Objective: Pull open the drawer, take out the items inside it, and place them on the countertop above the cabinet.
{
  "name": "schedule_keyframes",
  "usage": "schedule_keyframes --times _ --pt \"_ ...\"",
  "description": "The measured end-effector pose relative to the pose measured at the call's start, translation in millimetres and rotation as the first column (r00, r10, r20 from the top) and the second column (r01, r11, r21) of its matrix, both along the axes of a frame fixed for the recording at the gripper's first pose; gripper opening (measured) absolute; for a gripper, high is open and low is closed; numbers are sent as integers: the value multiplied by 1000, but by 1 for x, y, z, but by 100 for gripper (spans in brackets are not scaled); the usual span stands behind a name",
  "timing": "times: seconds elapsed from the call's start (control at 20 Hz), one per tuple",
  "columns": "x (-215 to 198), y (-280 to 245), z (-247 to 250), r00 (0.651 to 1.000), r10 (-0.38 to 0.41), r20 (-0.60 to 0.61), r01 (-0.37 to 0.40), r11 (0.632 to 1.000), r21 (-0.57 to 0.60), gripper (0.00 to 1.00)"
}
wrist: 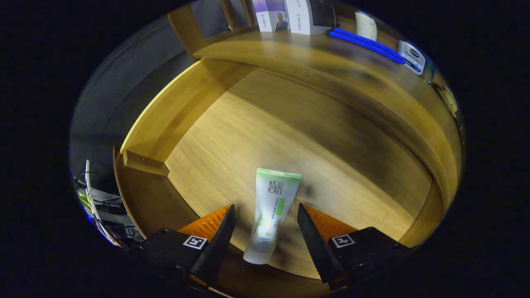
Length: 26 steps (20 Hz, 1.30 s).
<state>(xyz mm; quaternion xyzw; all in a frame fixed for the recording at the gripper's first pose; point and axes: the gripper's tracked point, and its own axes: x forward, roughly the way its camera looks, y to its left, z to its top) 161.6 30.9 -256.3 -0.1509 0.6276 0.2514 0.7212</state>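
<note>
The claw (266, 227) is seen spread wide, its two fingers (221, 238) standing apart on either side of a white and green tube (271, 213), and a clear gap is left between each finger and the tube, so nothing is gripped or touched. The tube is found lying flat on the wooden floor of the pulled-out drawer (290, 136), its cap end nearest and resting over the drawer's front edge, its flat crimped end pointing ahead, just past the fingertips. The print on the tube is too small to be made out. Beyond the tube the drawer's floor is crossed by soft shadow, and the drawer's side wall (165, 120) is seen running away on the left. Farther on, the desk (298, 54) above the cabinet is seen, blurred somewhat. On it a blue strap-like thing (364, 43) is laid, with a small white and blue container (412, 57) just beside its far end, and boxes (285, 16) are stood at the back, cut off above. Past the container further items are cut off and cannot be identified. Cables and equipment (99, 203) are glimpsed low beside the cabinet, hard to make out.
</note>
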Motion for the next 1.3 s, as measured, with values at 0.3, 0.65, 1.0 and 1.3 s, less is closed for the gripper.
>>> schedule_keyframes --times 0.3,0.65,1.0,1.3 --pt "-6 -7 -5 1000 5 -30 -6 999 -47 55" --pt "-10 6 11 993 101 66 -101 995 0 19" --pt "7 12 45 981 42 191 -56 996 71 19" --pt "15 14 89 964 3 266 -43 989 143 18"
